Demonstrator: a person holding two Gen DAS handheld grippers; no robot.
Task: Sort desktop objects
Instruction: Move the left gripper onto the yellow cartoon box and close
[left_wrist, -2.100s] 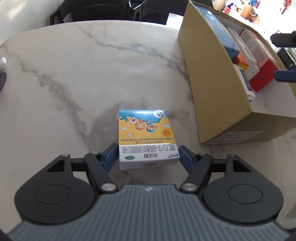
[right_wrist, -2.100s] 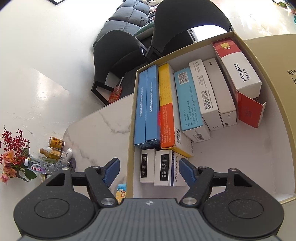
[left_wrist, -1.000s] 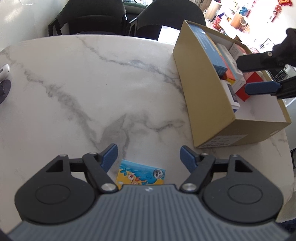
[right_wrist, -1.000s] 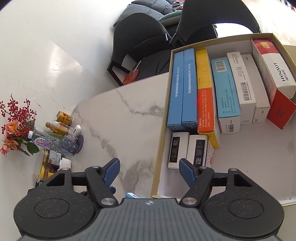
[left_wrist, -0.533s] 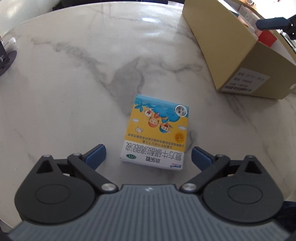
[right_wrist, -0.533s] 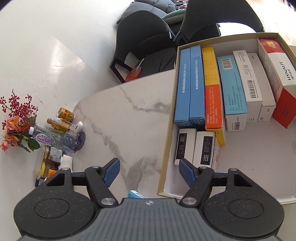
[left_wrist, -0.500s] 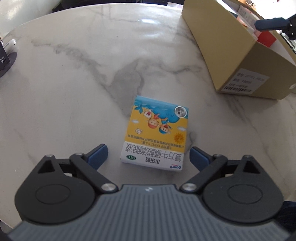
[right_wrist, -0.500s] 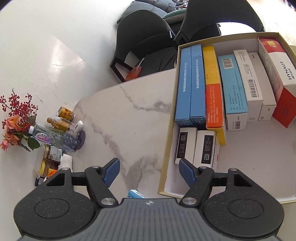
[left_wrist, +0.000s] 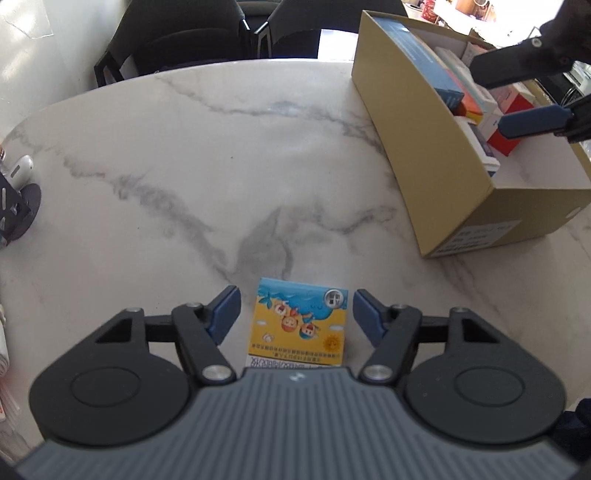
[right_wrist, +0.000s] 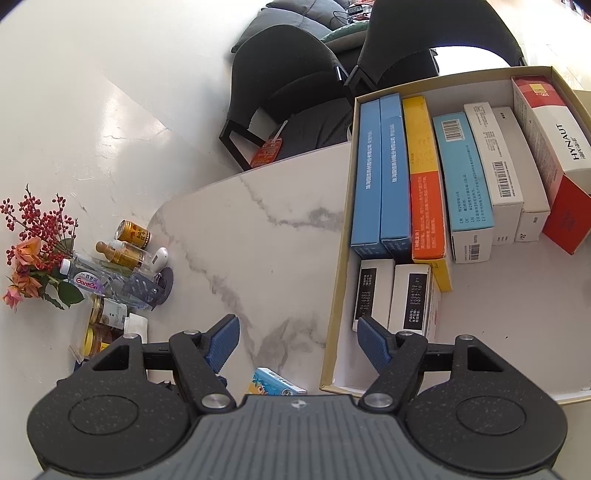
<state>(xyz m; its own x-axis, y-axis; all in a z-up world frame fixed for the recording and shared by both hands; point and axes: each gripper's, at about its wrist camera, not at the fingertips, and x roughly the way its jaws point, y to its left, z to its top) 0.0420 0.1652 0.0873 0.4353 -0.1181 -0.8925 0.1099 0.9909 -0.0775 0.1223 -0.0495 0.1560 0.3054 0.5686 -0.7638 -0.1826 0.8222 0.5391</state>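
my left hand-held gripper (left_wrist: 295, 314) points down at the white grey-veined marble counter (left_wrist: 221, 166), its blue pads on either side of the small flat carton with a cartoon beach print in blue and yellow (left_wrist: 300, 326). the jaws are closing, the carton sits between them, and a thin gap shows on each side — neither pad touches it. the carton lies flat on the counter, near end hidden under the gripper body.

my right hand-held gripper (right_wrist: 297, 341) hangs over the near left corner of the open tan cardboard box (right_wrist: 334, 306), jaws apart with nothing between them; the left pad is over the counter, the right pad over the box interior. inside the box, along its left wall: two long blue cartons (right_wrist: 380, 173), a yellow-and-orange carton (right_wrist: 424, 177), a light blue carton (right_wrist: 463, 177), white cartons (right_wrist: 495, 155) and a red-and-white carton marked hynaut (right_wrist: 546, 140) — plus two small white cartons with black labels (right_wrist: 391, 295) nearer the gripper.

the box is well to the right of the cartoon carton. at the counter's far left edge, a cluster of small bottles and jars (right_wrist: 114, 266) beside red berry sprigs (right_wrist: 37, 221).
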